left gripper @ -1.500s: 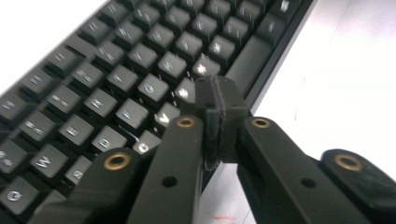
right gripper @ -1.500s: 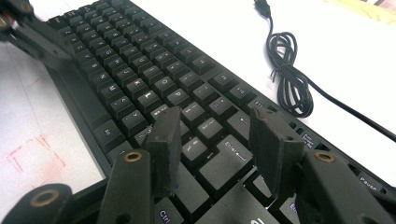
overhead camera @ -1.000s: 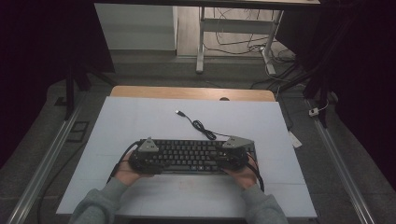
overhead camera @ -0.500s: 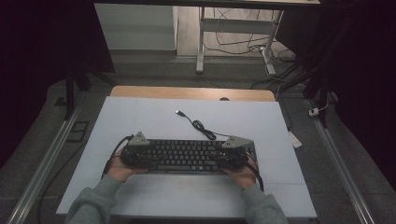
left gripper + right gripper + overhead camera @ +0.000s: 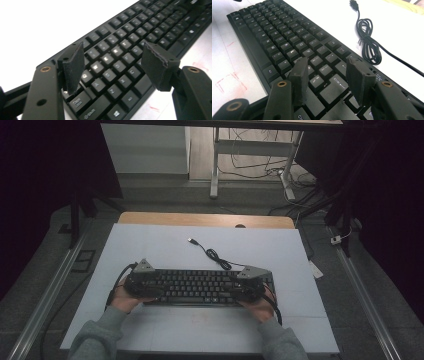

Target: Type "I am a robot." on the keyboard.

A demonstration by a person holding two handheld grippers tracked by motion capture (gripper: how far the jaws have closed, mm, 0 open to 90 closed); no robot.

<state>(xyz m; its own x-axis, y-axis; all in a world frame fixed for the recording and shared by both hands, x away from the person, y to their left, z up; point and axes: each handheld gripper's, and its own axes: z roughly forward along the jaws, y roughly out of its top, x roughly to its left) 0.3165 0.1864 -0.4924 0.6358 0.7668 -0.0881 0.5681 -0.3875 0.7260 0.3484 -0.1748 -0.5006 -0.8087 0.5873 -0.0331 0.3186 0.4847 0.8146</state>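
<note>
A black keyboard (image 5: 197, 287) lies lengthwise on the white mat (image 5: 150, 240), near the person's side. Its cable (image 5: 216, 255) coils behind it and ends in a free USB plug (image 5: 191, 240). My left gripper (image 5: 142, 282) hovers over the keyboard's left end. In the left gripper view it (image 5: 113, 57) is open, with letter keys (image 5: 110, 75) showing between its pads. My right gripper (image 5: 250, 287) is over the right end. In the right gripper view it (image 5: 328, 72) is open above the Enter key (image 5: 334, 86), with the coiled cable (image 5: 367, 42) beyond.
The mat covers a wooden table whose far edge (image 5: 200, 219) shows behind it. Faint red marks (image 5: 229, 82) are on the mat in front of the keyboard. Metal rails (image 5: 45, 295) run along the floor on both sides, and desk legs and loose cables (image 5: 270, 165) stand beyond.
My left gripper has slid left and slightly away along the keyboard's left end. The right gripper has hardly moved.
</note>
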